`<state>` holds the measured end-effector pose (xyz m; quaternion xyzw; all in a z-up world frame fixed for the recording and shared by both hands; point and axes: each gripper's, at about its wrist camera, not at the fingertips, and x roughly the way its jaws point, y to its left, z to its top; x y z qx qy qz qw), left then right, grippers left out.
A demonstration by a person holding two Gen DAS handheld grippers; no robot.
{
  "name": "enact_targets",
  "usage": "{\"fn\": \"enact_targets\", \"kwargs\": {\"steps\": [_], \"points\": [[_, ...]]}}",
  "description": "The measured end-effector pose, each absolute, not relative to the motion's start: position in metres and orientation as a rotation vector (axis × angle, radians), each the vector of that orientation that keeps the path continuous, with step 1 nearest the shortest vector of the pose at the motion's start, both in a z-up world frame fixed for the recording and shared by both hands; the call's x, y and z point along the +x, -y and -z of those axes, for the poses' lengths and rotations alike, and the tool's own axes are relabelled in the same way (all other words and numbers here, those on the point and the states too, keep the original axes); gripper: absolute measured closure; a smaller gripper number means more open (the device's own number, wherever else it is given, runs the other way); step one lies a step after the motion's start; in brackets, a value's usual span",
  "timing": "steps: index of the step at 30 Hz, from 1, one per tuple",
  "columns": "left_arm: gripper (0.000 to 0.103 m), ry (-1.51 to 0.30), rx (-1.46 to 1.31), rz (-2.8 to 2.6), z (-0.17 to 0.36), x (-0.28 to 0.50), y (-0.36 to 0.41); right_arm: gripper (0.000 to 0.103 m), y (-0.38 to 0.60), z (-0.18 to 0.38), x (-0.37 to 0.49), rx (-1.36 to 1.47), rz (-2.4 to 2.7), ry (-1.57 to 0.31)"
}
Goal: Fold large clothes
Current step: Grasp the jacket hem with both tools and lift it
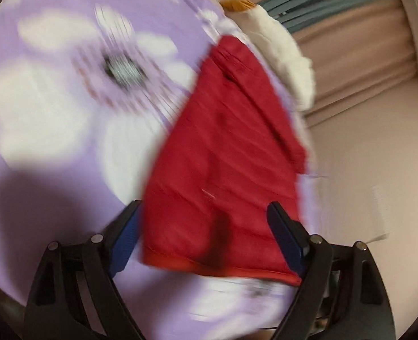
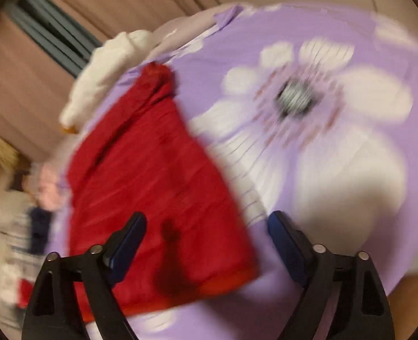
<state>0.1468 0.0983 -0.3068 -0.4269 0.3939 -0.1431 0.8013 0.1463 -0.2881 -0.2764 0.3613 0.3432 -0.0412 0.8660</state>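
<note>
Gaping left claw (image 1: 204, 216), right claw (image 2: 207, 225), both empty

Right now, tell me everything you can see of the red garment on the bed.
The red garment is a deep red cloth with fine creases, folded into a rough rectangle that narrows to a bunched end at the far side. A brighter red hem runs along its near edge. It lies flat on the purple flowered sheet, close to a white cloth by the far end. Both views are motion-blurred. The left gripper and right gripper stand open above it, gripping nothing.
</note>
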Motion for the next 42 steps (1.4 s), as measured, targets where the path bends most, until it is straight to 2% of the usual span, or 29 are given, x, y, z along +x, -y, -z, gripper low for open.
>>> {"fn": "enact_targets", "kwargs": {"steps": [5, 8, 9, 10, 12, 14, 15, 16, 20, 25, 42], "points": [[0.017, -0.904, -0.94, 0.399, 0.305, 0.162, -0.047, 0.013, 0.244, 0.284, 0.166, 0.869, -0.122, -0.761], [0.017, -0.906, -0.983, 0.409, 0.309, 0.173, -0.031, 0.013, 0.231, 0.281, 0.179, 0.787, -0.063, -0.735], [0.028, -0.902, -0.984, 0.368, 0.312, 0.177, -0.029, 0.013, 0.23, 0.282, 0.184, 0.766, -0.049, -0.729], [0.047, -0.899, -0.96, 0.303, 0.313, 0.182, -0.029, 0.013, 0.228, 0.283, 0.189, 0.747, -0.04, -0.726], [0.06, -0.901, -0.905, 0.24, 0.315, 0.189, -0.027, 0.015, 0.228, 0.282, 0.198, 0.698, -0.028, -0.717], [0.07, -0.876, -0.865, 0.221, 0.317, 0.188, -0.028, 0.029, 0.224, 0.282, 0.199, 0.61, 0.03, -0.706], [0.075, -0.864, -0.842, 0.214, 0.318, 0.187, -0.026, 0.045, 0.222, 0.284, 0.197, 0.554, 0.068, -0.7], [0.077, -0.847, -0.816, 0.21, 0.319, 0.185, -0.026, 0.053, 0.22, 0.286, 0.194, 0.5, 0.094, -0.686], [0.079, -0.826, -0.727, 0.18, 0.315, 0.184, -0.018, 0.058, 0.213, 0.287, 0.188, 0.365, 0.147, -0.651], [0.081, -0.822, -0.635, 0.125, 0.316, 0.19, -0.016, 0.061, 0.214, 0.285, 0.191, 0.342, 0.143, -0.662], [0.079, -0.793, -0.559, 0.092, 0.317, 0.188, -0.013, 0.062, 0.212, 0.288, 0.185, 0.302, 0.115, -0.652]]}}
